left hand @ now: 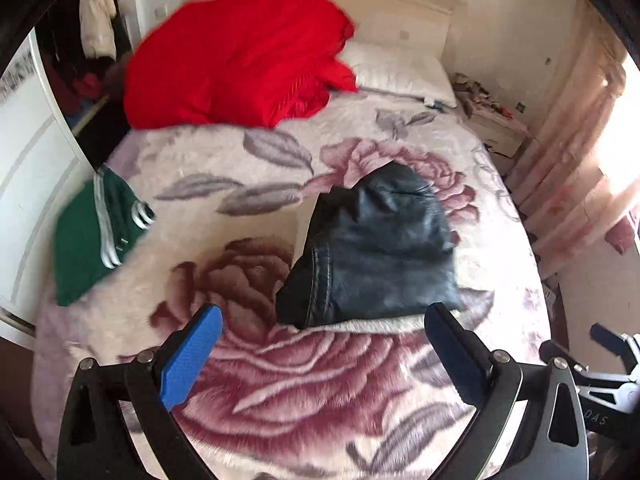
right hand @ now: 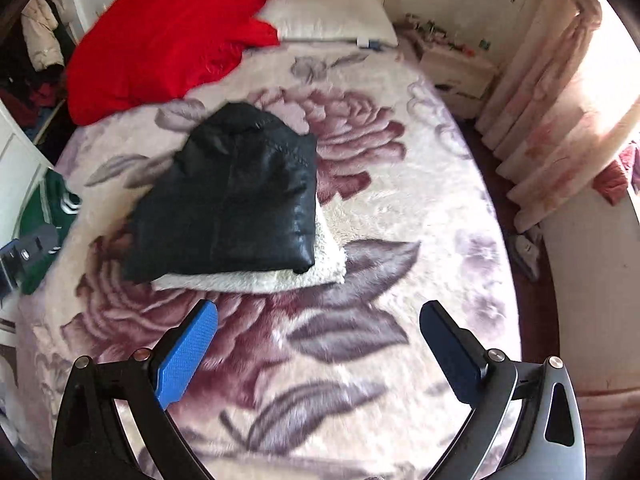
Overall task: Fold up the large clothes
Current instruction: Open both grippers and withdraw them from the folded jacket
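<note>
- Where the whole scene is taken in, a bed [left hand: 360, 420] covered by a plush floral blanket [right hand: 360, 360] is seen to fill both views.
- A red quilt [left hand: 236, 60] is piled at the far left of the bed, with a white pillow [left hand: 396, 72] just beside it on the right.
- The black leather jacket [right hand: 236, 196] is found near the middle of the bed, already folded into a compact bundle, with its cream fleece lining [right hand: 280, 280] exposed along the near edge.
- The jacket is judged to be heavy and fairly stiff; creases are expected to be held, but the smooth leather face may slip between the pads. A hold is best taken at the near corners, where leather and fleece can be pinched together, the fleece side offering better friction.
- A green garment with white stripes [left hand: 92, 240] is laid at the left edge of the bed, well apart from the jacket. It is judged to be light and soft, and it is probably to be taken next.
- The left gripper [left hand: 324, 356] is held above the blanket with its jaws spread wide; nothing is held between them.
- The right gripper [right hand: 320, 352] is likewise spread wide and empty, near the jacket's fleece edge but not touching it.
</note>
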The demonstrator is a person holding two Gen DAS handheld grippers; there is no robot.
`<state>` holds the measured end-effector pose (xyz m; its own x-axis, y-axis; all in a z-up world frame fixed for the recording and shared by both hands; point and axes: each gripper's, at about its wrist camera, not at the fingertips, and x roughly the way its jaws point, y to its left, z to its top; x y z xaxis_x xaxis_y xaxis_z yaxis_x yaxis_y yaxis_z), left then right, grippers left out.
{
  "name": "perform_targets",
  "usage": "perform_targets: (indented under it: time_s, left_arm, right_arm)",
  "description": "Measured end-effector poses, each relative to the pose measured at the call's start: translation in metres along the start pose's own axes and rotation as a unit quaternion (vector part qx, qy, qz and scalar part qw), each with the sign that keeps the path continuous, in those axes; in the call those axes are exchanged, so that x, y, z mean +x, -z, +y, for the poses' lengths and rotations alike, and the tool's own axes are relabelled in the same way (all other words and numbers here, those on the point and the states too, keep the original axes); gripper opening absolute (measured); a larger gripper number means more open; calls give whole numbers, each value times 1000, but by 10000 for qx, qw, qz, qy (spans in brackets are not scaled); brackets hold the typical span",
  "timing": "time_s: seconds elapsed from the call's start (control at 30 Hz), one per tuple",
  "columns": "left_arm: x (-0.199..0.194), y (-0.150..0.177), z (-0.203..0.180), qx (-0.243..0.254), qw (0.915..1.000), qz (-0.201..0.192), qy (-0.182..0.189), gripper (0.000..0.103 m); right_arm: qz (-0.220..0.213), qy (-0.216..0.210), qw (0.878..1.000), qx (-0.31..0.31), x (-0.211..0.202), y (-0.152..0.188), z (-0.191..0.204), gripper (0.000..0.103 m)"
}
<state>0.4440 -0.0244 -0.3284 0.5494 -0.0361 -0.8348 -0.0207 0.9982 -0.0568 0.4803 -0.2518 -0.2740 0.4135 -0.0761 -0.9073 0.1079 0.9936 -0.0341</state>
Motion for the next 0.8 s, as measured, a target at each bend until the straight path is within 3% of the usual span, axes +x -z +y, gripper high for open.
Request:
perform_targets:
  time_s: [0.27, 0.43, 0.8]
  left_arm:
    - [-135, 25, -39, 306, 9989, -365, 39, 103]
    - [-202, 39, -47, 296, 9972, -681, 109, 103]
    - [-302, 69, -57, 274, 9915, -1266, 75, 103]
  right_arm:
    - [-652, 237, 9974, 215, -180, 53, -30, 102]
    - [-1094, 320, 9933, 194, -269, 82, -45, 102]
    - [-1763, 161, 9841, 166, -403, 134, -61, 102]
